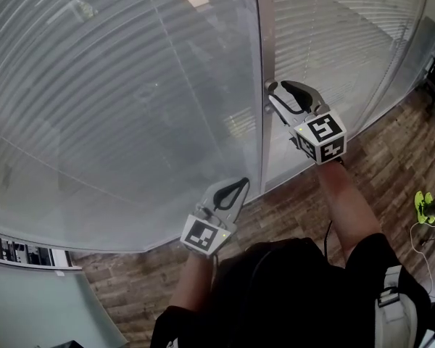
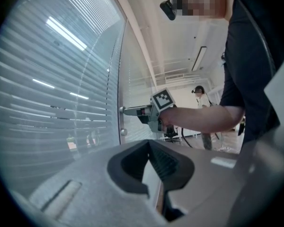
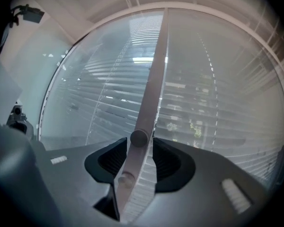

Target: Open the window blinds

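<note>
Glass wall (image 1: 348,56), blinds (image 1: 116,85) behind it, slats mostly tilted shut | knob (image 3: 138,138) on frame post (image 1: 261,64) between panes | right gripper (image 1: 273,90) jaws spread, knob between pads, untouched | left gripper (image 1: 241,185) jaws pressed together, empty, low | tip: pinch knob squarely, roll wrist about its axis, avoid slipping off.

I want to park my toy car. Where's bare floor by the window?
Bare wood floor runs along the window, left of the left gripper. More lies right of the right gripper, up to the cables. Crowded: the frame post, where that gripper's jaws straddle a knob.
</note>
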Motion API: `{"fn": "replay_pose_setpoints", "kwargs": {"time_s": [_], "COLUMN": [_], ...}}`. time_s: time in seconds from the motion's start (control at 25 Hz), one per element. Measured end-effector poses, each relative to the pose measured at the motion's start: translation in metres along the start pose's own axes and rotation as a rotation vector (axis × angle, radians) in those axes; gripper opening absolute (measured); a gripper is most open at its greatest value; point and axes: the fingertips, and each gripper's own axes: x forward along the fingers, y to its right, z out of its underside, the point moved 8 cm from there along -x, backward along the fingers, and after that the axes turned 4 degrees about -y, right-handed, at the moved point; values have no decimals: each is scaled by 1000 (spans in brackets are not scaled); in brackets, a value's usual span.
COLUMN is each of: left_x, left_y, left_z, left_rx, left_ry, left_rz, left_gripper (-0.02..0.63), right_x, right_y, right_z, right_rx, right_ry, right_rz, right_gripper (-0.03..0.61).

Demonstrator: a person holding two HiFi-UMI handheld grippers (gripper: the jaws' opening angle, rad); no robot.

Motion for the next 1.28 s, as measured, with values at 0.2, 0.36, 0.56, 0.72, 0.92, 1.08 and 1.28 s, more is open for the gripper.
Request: {"fn": "replay_pose_setpoints", "kwargs": {"time_s": [0.2, 0.36, 0.56, 0.72, 0.92, 1.08, 1.28], "left_x": [1, -1, -4, -8, -12, -14, -17], "left_y": [0, -1, -1, -2, -4, -6, -7], "left_z": [1, 1, 3, 2, 3, 3, 2], "left_rx": [1, -8, -5, -12, -11, -9, -6], "left_ry": [5, 10, 14, 7, 7, 6, 3], "left_rz": [3, -6, -11, -19, -31, -40, -50], "left_gripper": [3, 3, 3, 3, 3, 5, 3], "right_x": [-3, -4, 1, 7, 11, 13, 14], "right_y": [-8, -14, -24, -28, -29, -30, -31], "right_z": [-13, -27, -30, -28, -28, -27, -26], "right_rx": [-242, -475, -717, -871, -915, -926, -939], "right_ry": [-44, -104, -165, -207, -219, -220, -223], "right_rz": [18, 44, 63, 79, 76, 73, 76], "right_gripper": [190, 190, 195, 195, 196, 196, 178]}}
